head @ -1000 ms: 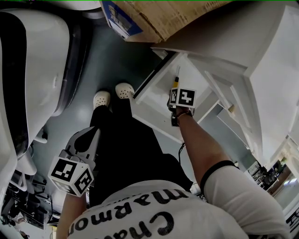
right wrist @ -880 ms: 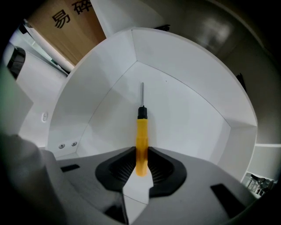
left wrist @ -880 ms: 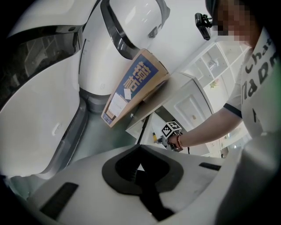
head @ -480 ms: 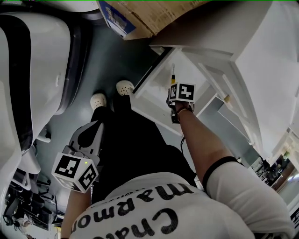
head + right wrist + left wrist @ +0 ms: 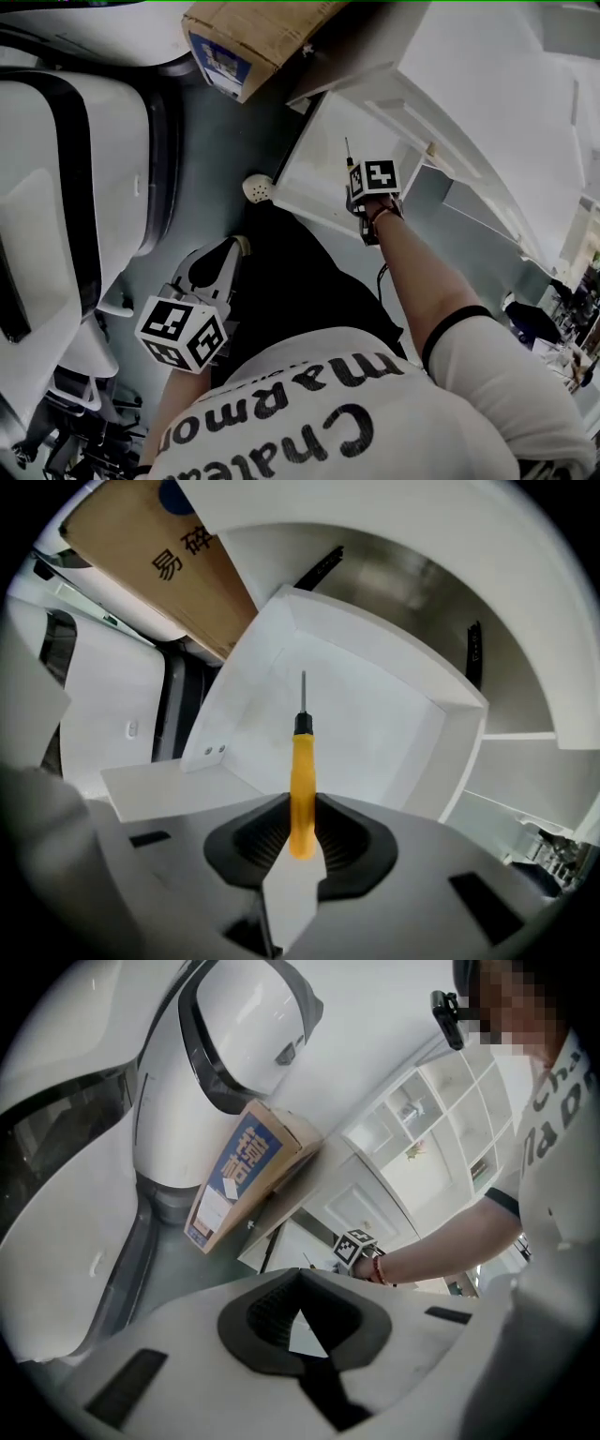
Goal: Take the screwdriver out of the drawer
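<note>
Clamping the screwdriver handle, right tongs hold it over the drawer; left tongs closed, empty; removal looks nearly done.

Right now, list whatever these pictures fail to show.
- Tip type of the screwdriver: shaft too thin in the right gripper view, tiny in the head view.
- Near floor of the drawer: covered by the body of the right gripper in its view, partly by its marker cube in the head view.
- Print on the cardboard box: cut by the frame edge in the right gripper view.
</note>
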Demonstrator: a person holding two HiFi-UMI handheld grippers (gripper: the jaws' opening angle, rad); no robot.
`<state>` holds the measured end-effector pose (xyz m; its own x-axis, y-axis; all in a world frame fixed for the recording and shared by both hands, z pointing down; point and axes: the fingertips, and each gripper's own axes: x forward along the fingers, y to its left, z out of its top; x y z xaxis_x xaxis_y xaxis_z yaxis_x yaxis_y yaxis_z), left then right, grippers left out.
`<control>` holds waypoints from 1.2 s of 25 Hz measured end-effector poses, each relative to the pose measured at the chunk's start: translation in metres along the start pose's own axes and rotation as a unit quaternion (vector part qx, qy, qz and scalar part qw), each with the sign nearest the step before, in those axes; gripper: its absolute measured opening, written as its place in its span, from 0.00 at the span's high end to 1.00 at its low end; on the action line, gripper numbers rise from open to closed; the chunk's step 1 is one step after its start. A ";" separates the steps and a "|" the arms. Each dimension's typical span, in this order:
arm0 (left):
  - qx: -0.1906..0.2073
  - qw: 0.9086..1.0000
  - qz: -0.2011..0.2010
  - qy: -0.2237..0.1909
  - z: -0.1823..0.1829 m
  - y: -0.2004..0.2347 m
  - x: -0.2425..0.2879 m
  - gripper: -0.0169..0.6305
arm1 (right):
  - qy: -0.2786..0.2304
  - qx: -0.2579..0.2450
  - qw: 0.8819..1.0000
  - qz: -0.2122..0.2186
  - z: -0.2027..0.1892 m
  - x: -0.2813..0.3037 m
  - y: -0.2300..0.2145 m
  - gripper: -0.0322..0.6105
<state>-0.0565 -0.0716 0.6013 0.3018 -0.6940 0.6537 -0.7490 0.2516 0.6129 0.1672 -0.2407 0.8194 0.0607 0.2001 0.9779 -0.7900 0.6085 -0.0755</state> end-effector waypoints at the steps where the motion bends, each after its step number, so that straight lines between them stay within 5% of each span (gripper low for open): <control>1: 0.002 1.000 -0.004 -0.004 0.004 -0.003 -0.008 0.94 | -0.002 -0.003 1.000 0.000 -0.006 -0.008 0.001 0.81; 14: 0.095 0.993 -0.034 -0.063 0.065 -0.040 -0.085 0.94 | -0.129 0.042 0.990 0.048 -0.020 -0.127 0.054 0.81; 19: 0.128 0.987 -0.054 -0.080 0.082 -0.071 -0.100 0.94 | -0.191 0.017 0.980 0.052 -0.030 -0.183 0.063 0.81; 30: 0.183 0.971 -0.101 -0.120 0.122 -0.134 -0.113 0.94 | -0.334 0.021 0.940 0.073 -0.040 -0.299 0.066 0.81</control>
<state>-0.0623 -0.1088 0.3912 0.3513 -0.8523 0.3876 -0.8613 -0.1319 0.4908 0.1209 -0.2297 0.5141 -0.4355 -0.2550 0.8633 -0.7843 0.5782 -0.2249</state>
